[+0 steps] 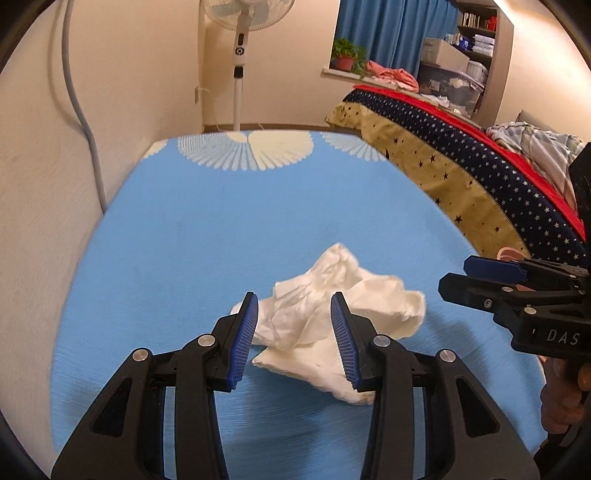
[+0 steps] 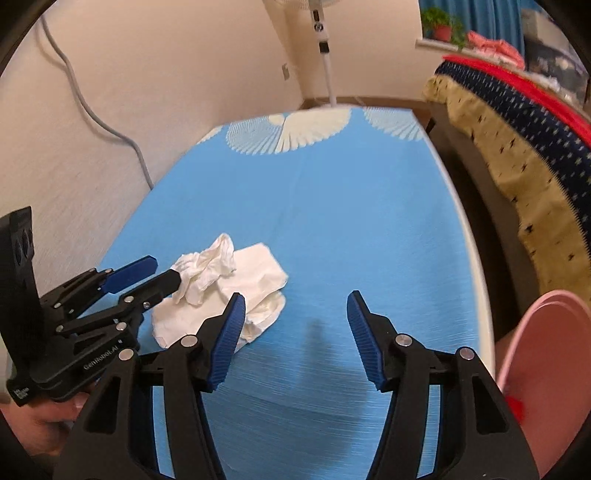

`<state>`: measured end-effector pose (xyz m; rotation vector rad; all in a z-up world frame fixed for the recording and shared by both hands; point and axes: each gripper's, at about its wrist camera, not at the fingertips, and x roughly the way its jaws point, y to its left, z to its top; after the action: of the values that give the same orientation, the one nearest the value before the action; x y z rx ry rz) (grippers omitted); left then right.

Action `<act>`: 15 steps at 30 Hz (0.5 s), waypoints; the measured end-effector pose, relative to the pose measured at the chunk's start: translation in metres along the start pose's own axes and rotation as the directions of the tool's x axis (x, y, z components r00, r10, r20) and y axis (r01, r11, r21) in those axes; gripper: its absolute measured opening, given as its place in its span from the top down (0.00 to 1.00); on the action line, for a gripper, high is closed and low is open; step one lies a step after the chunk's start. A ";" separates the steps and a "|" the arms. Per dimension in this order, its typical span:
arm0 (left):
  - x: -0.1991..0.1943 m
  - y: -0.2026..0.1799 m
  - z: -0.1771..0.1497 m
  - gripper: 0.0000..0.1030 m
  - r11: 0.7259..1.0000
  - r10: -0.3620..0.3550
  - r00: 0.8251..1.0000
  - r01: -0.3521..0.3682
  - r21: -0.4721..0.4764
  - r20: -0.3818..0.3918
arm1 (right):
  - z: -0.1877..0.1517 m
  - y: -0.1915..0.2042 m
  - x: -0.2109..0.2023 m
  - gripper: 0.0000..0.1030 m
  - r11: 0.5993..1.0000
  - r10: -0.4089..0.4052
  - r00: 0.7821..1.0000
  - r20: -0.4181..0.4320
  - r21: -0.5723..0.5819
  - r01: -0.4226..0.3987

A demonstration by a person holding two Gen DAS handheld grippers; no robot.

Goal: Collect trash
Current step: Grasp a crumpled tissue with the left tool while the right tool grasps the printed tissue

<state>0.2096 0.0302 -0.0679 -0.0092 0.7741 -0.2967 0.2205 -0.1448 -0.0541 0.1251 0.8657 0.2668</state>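
The left gripper (image 1: 293, 334) is spread, its fingers either side of a crumpled white tissue (image 1: 332, 306) lying on the blue table (image 1: 221, 229). The right gripper (image 2: 295, 334) is spread too, over bare cloth just right of the tissue, holding nothing. A pink bin (image 2: 546, 369) stands beside the table. A fan (image 1: 240, 55) stands beyond.

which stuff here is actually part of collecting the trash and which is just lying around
Part of the job:
- crumpled white tissue on the blue table cover
- left hand-held gripper, open around the tissue
- right hand-held gripper, open over bare cover
- pink bin, probably for the trash

Just lying about:
- standing fan
- potted plant
- star-pattern blanket
- blue curtain
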 end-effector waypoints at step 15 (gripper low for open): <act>0.032 0.016 -0.001 0.61 0.999 -0.007 0.998 0.003 -0.047 -0.063 | -0.001 0.004 0.048 0.52 0.996 0.084 0.990 -0.112 0.023 -0.082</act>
<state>0.2350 0.0374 -0.0927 -0.0464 0.8443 -0.2845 0.2488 -0.1269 -0.0894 0.1641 0.9772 0.3462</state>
